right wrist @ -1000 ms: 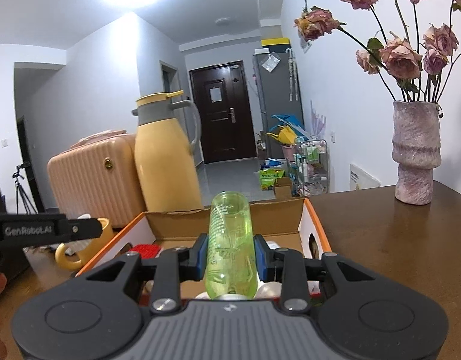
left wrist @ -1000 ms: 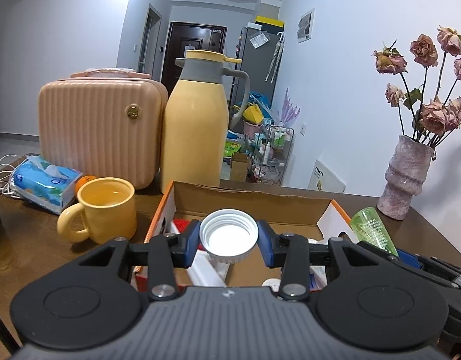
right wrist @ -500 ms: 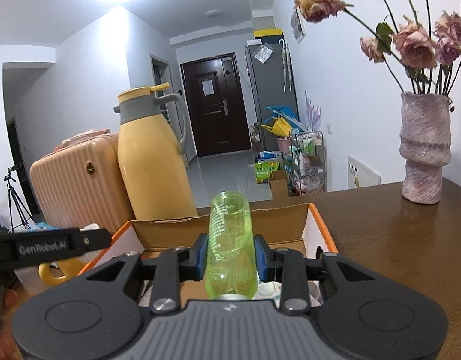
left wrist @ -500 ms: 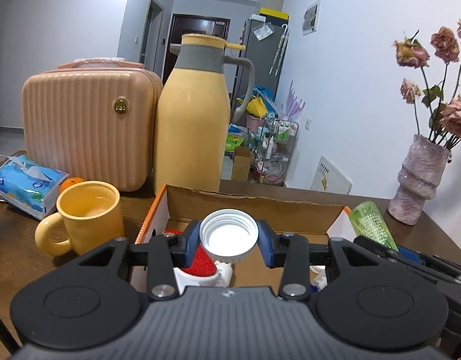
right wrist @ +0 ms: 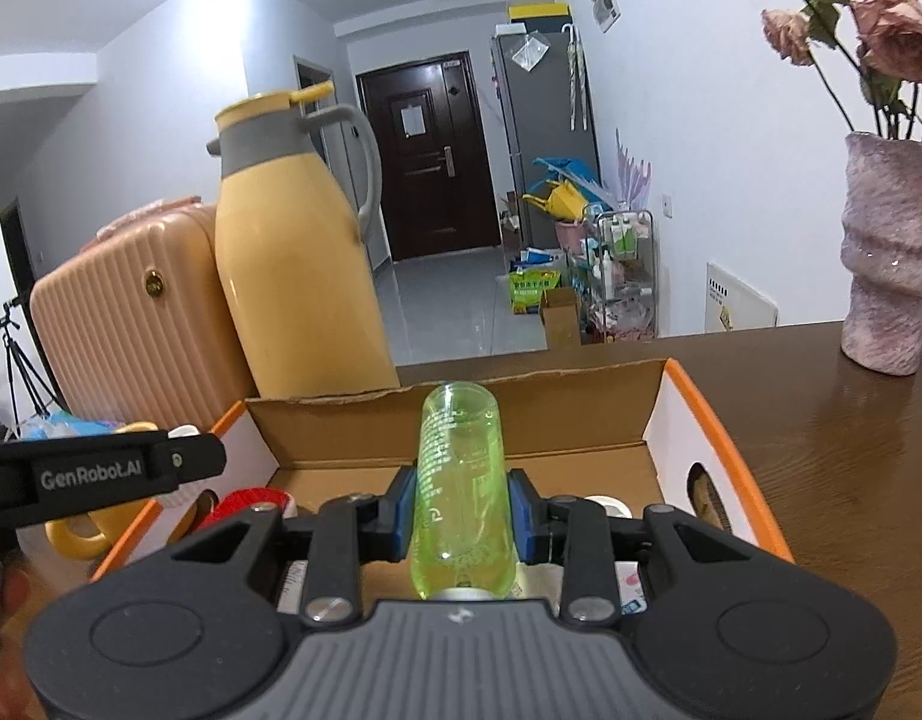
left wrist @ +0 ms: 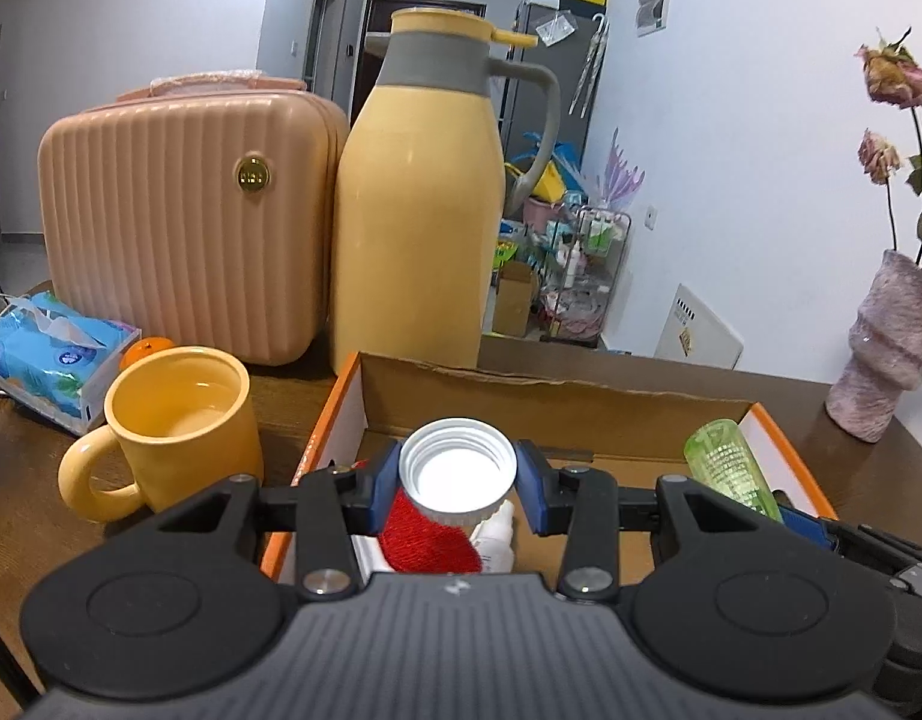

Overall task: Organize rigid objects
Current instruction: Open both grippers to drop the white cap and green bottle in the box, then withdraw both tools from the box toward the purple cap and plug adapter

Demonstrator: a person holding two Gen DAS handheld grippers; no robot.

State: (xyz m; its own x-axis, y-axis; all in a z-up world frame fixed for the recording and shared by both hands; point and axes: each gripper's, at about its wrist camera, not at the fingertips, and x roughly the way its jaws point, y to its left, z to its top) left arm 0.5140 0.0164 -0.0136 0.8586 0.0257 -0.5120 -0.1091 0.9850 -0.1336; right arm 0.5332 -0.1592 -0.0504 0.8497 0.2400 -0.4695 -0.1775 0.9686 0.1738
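Observation:
My left gripper (left wrist: 458, 483) is shut on a white screw cap (left wrist: 458, 471), open side toward the camera, held over the left part of an open cardboard box (left wrist: 557, 399) with orange edges. My right gripper (right wrist: 459, 513) is shut on a clear green bottle (right wrist: 459, 480) pointing forward over the same box (right wrist: 665, 420). The green bottle also shows in the left wrist view (left wrist: 728, 465) at the right. Inside the box lie a red round item (left wrist: 425, 531) and a small white bottle (left wrist: 497, 531).
A yellow mug (left wrist: 173, 420) stands left of the box, a yellow thermos jug (left wrist: 419, 204) and a pink case (left wrist: 179, 216) behind it. A blue tissue pack (left wrist: 47, 348) lies far left. A pink vase (right wrist: 890, 258) with dried roses stands on the brown table at the right.
Both grippers have moved forward and lower toward the box, still holding cap and bottle. The jug, case and mug look larger and nearer.

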